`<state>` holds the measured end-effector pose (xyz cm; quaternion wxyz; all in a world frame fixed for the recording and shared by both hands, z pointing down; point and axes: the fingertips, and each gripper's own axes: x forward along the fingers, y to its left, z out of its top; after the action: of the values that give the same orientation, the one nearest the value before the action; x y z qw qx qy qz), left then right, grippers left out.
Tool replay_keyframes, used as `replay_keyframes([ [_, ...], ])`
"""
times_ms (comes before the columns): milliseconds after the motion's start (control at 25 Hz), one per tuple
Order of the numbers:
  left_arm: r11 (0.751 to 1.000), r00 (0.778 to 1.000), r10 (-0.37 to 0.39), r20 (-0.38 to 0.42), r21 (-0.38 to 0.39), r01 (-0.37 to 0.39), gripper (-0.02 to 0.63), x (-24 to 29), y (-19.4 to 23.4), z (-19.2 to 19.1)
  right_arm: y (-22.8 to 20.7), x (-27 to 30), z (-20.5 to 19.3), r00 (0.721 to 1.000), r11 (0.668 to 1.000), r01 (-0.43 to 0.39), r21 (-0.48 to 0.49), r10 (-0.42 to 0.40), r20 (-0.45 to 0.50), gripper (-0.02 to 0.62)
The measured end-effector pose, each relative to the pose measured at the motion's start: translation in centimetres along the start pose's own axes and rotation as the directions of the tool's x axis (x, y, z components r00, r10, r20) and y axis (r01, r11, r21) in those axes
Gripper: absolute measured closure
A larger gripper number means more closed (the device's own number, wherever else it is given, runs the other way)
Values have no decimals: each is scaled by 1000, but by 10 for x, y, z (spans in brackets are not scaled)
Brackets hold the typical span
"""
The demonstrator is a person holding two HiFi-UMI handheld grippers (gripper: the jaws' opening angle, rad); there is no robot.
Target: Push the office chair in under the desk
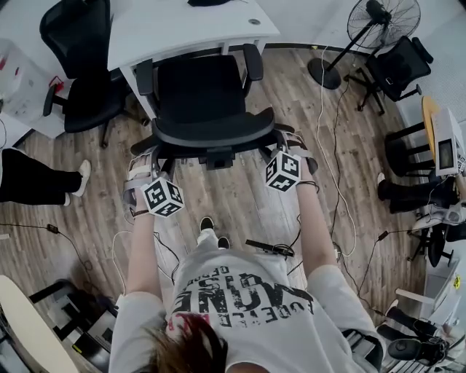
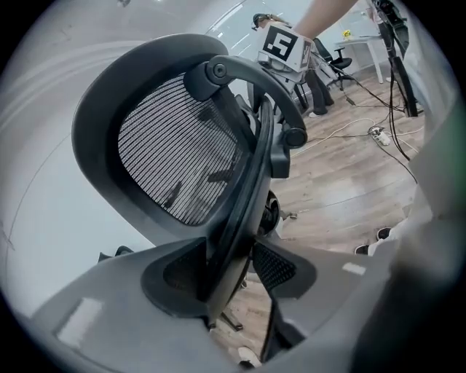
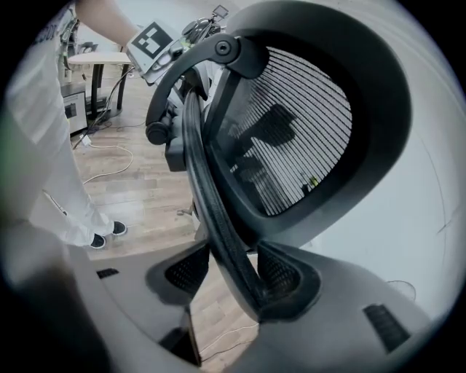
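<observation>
Head view: office chair point(image 1: 207, 102) short of counter point(image 1: 182, 25)

It is standing at the counter's edge, seat not yet under.
Left gripper view: left tool point(image 2: 233, 269) is pinching the backrest rim point(image 2: 247, 182).
Right gripper view: right tool point(image 3: 233, 275) is pinching likewise; even, straight pushing advised.

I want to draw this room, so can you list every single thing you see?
black mesh office chair: one, black, middle, just in front of the desk
white rectangular desk: one, white, top of the head view
other black office chairs: two, black, upper left and upper right
black pedestal fan: one, black, top right
loose cables: several, white and black, on the wooden plank floor
another person's leg: one, black trousers, left edge
left gripper: one, grey, shut on the chair's backrest edge
right gripper: one, grey, shut on the opposite backrest edge
</observation>
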<state>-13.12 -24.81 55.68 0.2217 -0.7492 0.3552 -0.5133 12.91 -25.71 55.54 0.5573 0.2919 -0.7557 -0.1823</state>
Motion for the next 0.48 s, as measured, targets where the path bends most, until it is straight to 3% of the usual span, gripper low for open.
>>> replay_keyframes([
  [480, 1000, 1000, 18, 19, 19, -18, 405, 31, 25, 11, -37, 29, -7, 999, 1000, -21, 13, 22, -38, 400],
])
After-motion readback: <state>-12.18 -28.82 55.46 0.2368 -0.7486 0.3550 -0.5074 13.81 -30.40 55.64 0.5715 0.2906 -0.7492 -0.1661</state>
